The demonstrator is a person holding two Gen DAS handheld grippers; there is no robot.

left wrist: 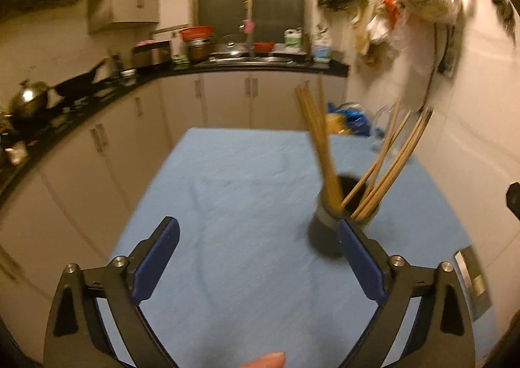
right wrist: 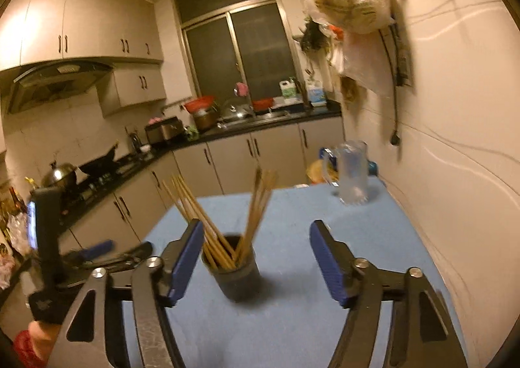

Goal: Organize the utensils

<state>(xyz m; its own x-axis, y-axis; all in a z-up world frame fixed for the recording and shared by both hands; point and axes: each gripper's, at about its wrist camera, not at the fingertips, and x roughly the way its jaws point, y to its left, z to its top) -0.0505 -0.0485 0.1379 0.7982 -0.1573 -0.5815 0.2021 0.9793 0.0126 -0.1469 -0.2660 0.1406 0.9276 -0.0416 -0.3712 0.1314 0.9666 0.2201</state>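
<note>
Both hand-held grippers are wide open with nothing in them, left hand-held gripper [left wrist: 258, 249] and right hand-held gripper [right wrist: 256, 252]. The chopsticks [right wrist: 250, 225] all stand in the dark cup [right wrist: 239, 280] on the blue worktop [right wrist: 292, 319], fanned out. A clear jug [right wrist: 351, 173] sits at the far corner
</note>
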